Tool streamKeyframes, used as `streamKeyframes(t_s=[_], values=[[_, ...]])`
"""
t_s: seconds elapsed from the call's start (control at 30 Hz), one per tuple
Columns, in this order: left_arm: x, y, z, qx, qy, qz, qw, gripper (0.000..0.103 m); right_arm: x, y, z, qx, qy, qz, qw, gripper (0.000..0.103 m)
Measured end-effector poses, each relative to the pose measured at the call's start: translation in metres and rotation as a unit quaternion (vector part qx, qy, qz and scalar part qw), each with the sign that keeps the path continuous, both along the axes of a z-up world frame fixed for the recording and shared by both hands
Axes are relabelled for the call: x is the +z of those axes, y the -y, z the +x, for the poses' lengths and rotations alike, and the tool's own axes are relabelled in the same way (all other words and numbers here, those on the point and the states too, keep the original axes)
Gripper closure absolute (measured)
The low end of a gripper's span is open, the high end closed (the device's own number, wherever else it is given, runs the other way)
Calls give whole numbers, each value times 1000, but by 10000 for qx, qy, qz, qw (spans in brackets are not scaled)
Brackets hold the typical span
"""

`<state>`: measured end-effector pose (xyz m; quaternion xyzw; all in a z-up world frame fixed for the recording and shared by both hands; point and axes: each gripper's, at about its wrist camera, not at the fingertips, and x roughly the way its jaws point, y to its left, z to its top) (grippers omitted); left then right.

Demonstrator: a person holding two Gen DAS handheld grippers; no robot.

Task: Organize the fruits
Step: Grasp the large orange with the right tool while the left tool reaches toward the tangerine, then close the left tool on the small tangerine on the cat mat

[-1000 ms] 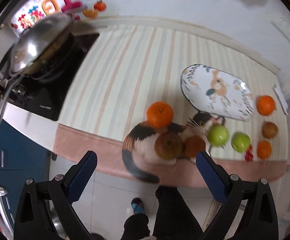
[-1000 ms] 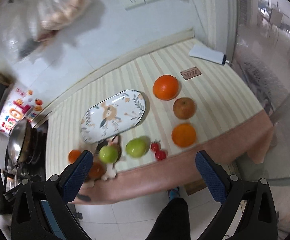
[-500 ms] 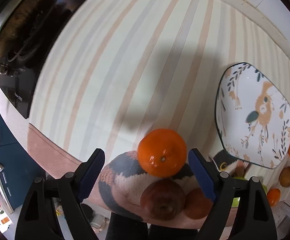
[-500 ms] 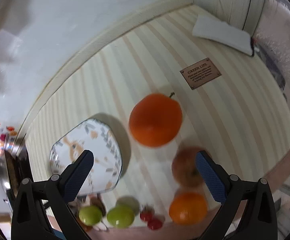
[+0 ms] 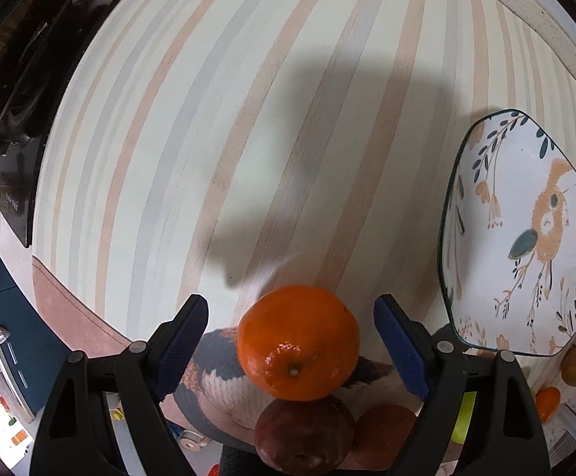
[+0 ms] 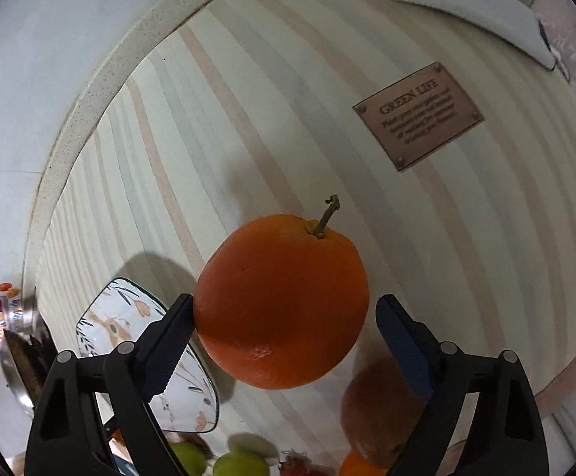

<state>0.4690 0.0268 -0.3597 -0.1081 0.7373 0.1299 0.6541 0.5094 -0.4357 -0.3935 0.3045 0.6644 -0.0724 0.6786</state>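
In the left wrist view my left gripper (image 5: 291,337) is open, its blue pads either side of an orange (image 5: 298,343) that rests on a cat-shaped mat (image 5: 216,373). A brownish-red fruit (image 5: 304,434) and another orange fruit (image 5: 383,428) lie just nearer on the mat. In the right wrist view my right gripper (image 6: 284,337) is open around a large stemmed orange (image 6: 282,301); the left pad is at its skin, the right pad stands apart. The patterned plate (image 5: 526,234) lies to the right, and it also shows in the right wrist view (image 6: 137,341).
A brown fruit (image 6: 383,416), two green apples (image 6: 240,464), small red fruits (image 6: 292,466) and another orange (image 6: 357,468) lie near the striped cloth's front edge. A "GREEN LIFE" tag (image 6: 419,113) and white towel (image 6: 466,8) lie beyond. A black stove (image 5: 14,99) stands left.
Both grippers have come down and forward. The left now straddles the orange on the cat mat; the right now straddles the stemmed orange. Neither has shut.
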Motion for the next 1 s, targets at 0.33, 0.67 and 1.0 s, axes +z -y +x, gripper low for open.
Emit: streamKeyframes(t_s=[0.33, 0.67, 1.0], values=[[-5, 5, -5, -137, 101, 50, 9998, 44, -5, -4, 2, 42, -64, 89, 9999, 19], [24, 15, -19, -323, 459, 214, 9982, 47, 5, -7, -3, 207, 214, -139, 9995, 20], [52, 20, -6, -731, 623, 304, 9949, 78, 45, -39, -7, 864, 658, -444, 9931, 20]])
